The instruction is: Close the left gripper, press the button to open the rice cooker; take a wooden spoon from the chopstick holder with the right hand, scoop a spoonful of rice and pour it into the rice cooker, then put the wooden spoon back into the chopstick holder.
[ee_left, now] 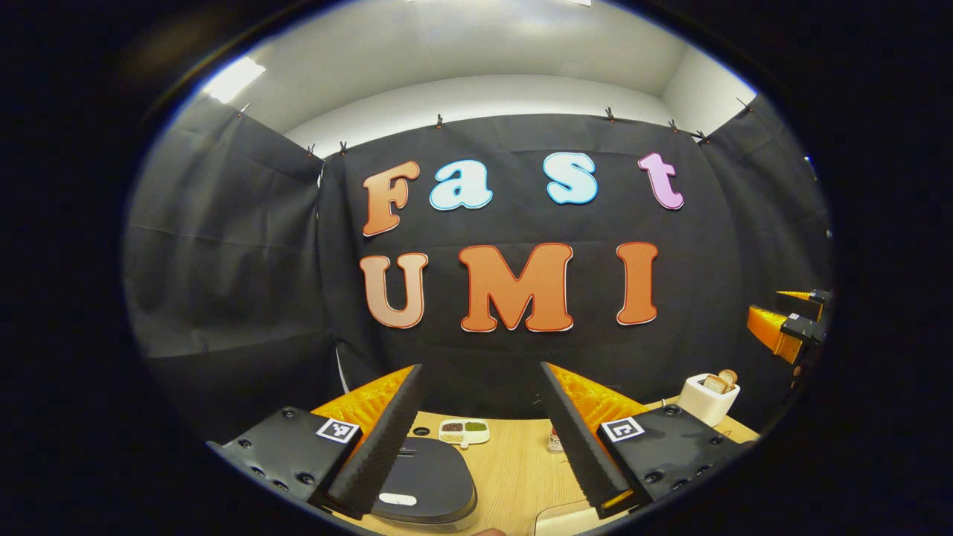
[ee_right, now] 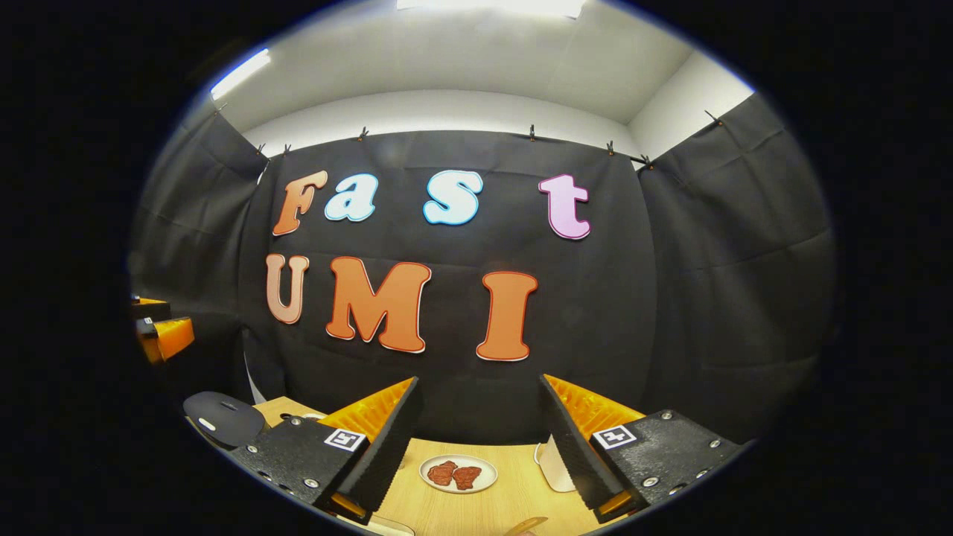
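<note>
Below left claw (ee_left: 476, 439) | rice cooker (ee_left: 424, 480), lid down | claw spread

Left gripper view: left gripper (ee_left: 476, 439) fingers spread, above table (ee_left: 514, 469). Rice cooker (ee_left: 428, 480) just ahead, below, nearer its left finger, lid down. Divided dish (ee_left: 463, 431) beyond cooker, between fingers, near wall. Small jar (ee_left: 555, 441) just beside right finger. Toaster (ee_left: 709, 397) far right, bread in slots. Other gripper (ee_left: 789, 320) farther right, higher.

Right gripper view: right gripper (ee_right: 476, 447) fingers spread. Plate (ee_right: 458, 473) ahead on table, between fingers. Rice cooker far left of it.
</note>
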Demonstrator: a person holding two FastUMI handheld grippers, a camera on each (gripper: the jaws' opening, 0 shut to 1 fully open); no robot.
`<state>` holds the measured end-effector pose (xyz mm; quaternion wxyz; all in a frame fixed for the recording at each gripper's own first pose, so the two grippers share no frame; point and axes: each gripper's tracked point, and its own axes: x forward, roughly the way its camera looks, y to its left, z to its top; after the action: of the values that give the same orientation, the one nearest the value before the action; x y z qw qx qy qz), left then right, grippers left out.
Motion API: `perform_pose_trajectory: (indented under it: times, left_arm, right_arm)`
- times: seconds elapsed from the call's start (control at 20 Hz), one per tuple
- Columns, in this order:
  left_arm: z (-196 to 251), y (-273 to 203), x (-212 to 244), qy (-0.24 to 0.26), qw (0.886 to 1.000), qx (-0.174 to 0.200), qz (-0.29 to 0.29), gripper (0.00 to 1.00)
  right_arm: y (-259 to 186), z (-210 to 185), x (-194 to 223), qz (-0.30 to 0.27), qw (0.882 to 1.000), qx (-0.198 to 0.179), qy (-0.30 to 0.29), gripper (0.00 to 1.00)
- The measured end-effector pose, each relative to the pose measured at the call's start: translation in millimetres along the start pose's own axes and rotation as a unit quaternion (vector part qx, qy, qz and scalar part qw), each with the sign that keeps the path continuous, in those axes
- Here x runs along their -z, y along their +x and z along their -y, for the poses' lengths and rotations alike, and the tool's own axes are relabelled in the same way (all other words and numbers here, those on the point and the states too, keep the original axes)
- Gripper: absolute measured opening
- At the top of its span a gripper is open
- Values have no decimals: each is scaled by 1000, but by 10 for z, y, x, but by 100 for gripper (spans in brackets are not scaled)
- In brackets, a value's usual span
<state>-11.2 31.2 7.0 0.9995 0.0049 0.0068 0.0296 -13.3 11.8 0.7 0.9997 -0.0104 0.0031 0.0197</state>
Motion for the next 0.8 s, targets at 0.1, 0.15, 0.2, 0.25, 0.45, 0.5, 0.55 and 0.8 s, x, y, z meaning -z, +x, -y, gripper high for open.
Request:
perform_pose_trajectory:
  times: [0.1,0.15,0.2,0.25,0.45,0.5,0.55,0.8]
  left_arm:
    - [-94,16,-5,1,1000,-7,-2,99]
    - [-150,33,-4,5,1000,-10,-5,99]
    - [-184,51,18,6,1000,-12,-8,99]
    - [-241,77,35,7,1000,-19,-13,99]
    - [-495,167,234,-8,998,-41,-54,39]
    - [-570,211,336,-17,995,-53,-77,23]
    - [-635,212,503,-22,991,-66,-111,8]
    - [-878,220,1321,-58,957,-90,-270,5]
  right_arm:
    - [-25,49,27,-4,1000,5,-2,98]
    - [-36,90,49,-6,1000,9,-5,98]
    - [-49,119,71,-8,1000,12,-6,95]
    - [-70,153,91,-11,1000,17,-8,98]
    - [-109,268,217,-29,999,32,-5,95]
    - [-117,303,248,-34,999,38,-5,95]
    - [-128,359,280,-37,998,47,-8,95]
    - [-187,494,392,-49,996,69,-24,95]
